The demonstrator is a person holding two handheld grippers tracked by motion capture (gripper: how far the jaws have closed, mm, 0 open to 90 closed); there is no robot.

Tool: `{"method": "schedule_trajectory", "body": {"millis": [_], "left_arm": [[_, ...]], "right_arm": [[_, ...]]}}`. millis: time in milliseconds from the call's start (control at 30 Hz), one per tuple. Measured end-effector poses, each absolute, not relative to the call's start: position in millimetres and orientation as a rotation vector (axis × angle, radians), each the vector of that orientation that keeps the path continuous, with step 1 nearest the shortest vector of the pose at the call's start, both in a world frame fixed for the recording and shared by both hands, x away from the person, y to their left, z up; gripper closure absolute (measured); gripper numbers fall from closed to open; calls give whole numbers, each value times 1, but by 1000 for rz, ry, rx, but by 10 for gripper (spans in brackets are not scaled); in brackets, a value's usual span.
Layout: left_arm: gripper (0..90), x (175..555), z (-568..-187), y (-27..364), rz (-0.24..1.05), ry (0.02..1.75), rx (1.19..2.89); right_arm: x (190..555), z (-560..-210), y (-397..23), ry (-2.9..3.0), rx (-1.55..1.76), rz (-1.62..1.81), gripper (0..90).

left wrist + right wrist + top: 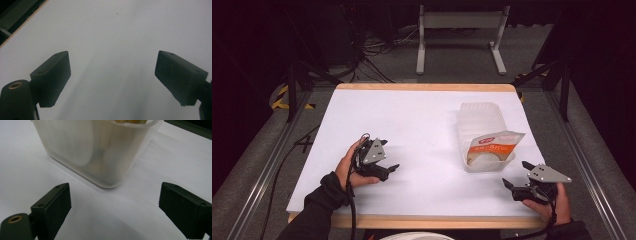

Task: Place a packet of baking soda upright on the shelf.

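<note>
Bench covered in a white sheet, with a wooden edge showing at the near and far sides.

A translucent plastic tub sits on the right half of the bench, long axis running away from the person. Inside its near end is a pouch with an orange-and-white printed face, leaning and sticking up above the rim. In the right gripper view the tub stands upright, its near corner straight ahead of the jaws, contents blurred through the wall.

Left tongs, held in the person's left hand, sit low over the left half of the bench, pointing toward the right. Jaws spread wide, nothing between them; the left gripper view shows the left tongs over bare white sheet. Well apart from the tub.

Right tongs, held in the right hand at the near right corner of the bench, point left and away toward the tub. Jaws spread wide, nothing pinched. The right gripper view shows the right tongs over the sheet, near the tub but not touching it.

Grey three-cornered plate on top of each gripper. A cable trails from the left one back along the forearm.
</note>
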State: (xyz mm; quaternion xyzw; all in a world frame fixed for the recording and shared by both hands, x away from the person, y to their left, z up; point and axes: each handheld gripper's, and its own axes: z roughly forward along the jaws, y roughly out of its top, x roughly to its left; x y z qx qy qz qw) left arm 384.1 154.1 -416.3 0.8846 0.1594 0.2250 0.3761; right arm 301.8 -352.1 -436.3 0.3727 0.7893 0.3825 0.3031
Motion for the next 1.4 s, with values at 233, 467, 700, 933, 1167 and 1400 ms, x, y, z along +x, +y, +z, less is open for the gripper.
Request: {"method": "schedule_trajectory", "body": {"millis": [233, 467, 700, 933, 1167, 1400], "left_arm": [[136, 378, -423, 177, 575, 455, 2253], [133, 370, -431, 205, 603, 525, 2226], [129, 362, -436, 231, 612, 589, 2203], [126, 349, -438, 256, 615, 658, 2149], [123, 336, -440, 274, 612, 718, 2105], [123, 328, -446, 298, 590, 799, 2042]], "right_arm": [[302, -436, -352, 2088, 987, 1013, 114], [303, -437, -350, 2098, 981, 1002, 113], [304, -437, -349, 2105, 974, 1003, 113], [311, -437, -344, 2119, 948, 1006, 112], [318, -437, -338, 2132, 922, 1000, 111], [325, -436, -333, 2141, 894, 1006, 111]]}}
